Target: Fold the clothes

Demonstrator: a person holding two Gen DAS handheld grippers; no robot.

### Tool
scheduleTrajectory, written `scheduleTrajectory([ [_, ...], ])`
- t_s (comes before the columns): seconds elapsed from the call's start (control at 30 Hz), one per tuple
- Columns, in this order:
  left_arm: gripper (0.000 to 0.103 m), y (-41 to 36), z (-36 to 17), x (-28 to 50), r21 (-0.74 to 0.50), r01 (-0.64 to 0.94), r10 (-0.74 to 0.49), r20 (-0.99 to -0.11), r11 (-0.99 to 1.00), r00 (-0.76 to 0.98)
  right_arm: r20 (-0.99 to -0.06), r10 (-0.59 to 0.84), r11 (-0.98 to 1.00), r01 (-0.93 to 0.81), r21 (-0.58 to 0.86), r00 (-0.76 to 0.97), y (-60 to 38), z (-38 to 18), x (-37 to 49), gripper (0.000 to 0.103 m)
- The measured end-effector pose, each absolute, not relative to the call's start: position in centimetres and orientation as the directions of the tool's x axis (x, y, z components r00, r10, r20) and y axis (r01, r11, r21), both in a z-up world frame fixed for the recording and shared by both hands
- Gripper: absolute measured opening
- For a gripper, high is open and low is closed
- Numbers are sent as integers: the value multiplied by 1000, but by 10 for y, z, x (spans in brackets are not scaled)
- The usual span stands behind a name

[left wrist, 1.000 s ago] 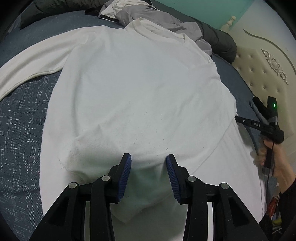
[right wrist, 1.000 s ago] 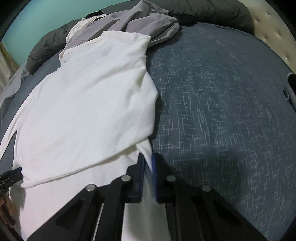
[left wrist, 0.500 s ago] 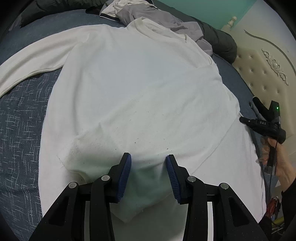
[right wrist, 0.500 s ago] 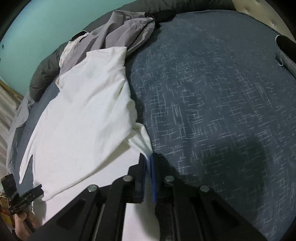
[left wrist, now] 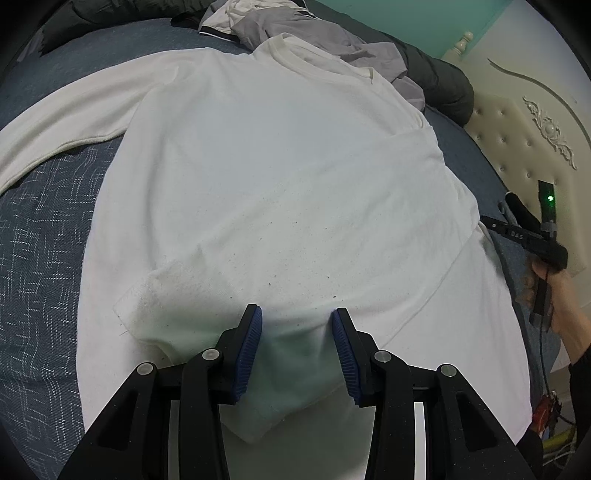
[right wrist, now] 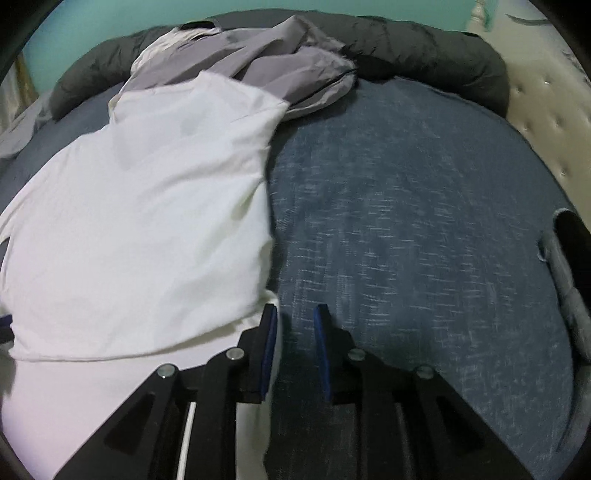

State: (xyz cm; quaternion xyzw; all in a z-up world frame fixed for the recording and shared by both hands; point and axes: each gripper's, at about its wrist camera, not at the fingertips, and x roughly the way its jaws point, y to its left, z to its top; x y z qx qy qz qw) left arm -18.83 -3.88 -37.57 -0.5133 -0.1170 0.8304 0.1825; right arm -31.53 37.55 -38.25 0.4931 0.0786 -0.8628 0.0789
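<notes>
Blue ribbed pads line the left gripper (left wrist: 296, 345), whose jaws stand apart over a folded cuff end of the white shirt (left wrist: 280, 192); cloth lies between the pads, and contact cannot be judged. Ahead of this gripper the shirt spreads flat, collar (left wrist: 314, 61) at the far end, one long sleeve (left wrist: 74, 122) running out to the far left across the bedspread (left wrist: 40, 258), which is blue with a pale woven fleck. A second sleeve lies folded diagonally over the shirt body, its end under the left gripper. Beyond the collar sits a grey garment (left wrist: 306, 33), and behind it a dark padded roll (left wrist: 439, 81). To the far right, a cream tufted headboard (left wrist: 517, 147) with carved trim. Right of the left gripper, the right hand (left wrist: 557, 306) grips the black right gripper (right wrist: 294, 343) handle, a green light lit on it. In the right wrist view, that gripper's jaws are parted with nothing between them, over bare bedspread (right wrist: 424, 240); the left pad sits just beside the shirt's (right wrist: 140, 221) edge. Ahead and left of it lies the white shirt, with the grey garment (right wrist: 266, 59) at its far end and the dark roll (right wrist: 424, 55) beyond. This view is motion-blurred.
</notes>
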Motion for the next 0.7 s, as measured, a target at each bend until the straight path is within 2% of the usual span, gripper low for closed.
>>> scheduleTrajectory([
  [0.17,43,-40,-376,-187,-385,-183,426,-808,-905,-406,-866,-39,-950,288,-123,-498,365,-393,-315,20],
  [0.33,43,-42,-376,-187,-389,-183,430,-807,-903,-404,-834,-79,-956,278,-91,-546,368,-387,-322,20],
  [0.43,43,-43,-375,-186,-389,-183,430,-808,-903,-403,-821,-66,-947,296,-129,-567,362,-389,-324,20],
  [0.7,43,-45,-375,-185,-385,-188,429,-809,-903,-403,-827,-52,-944,298,-143,-560,350,-396,-338,20],
])
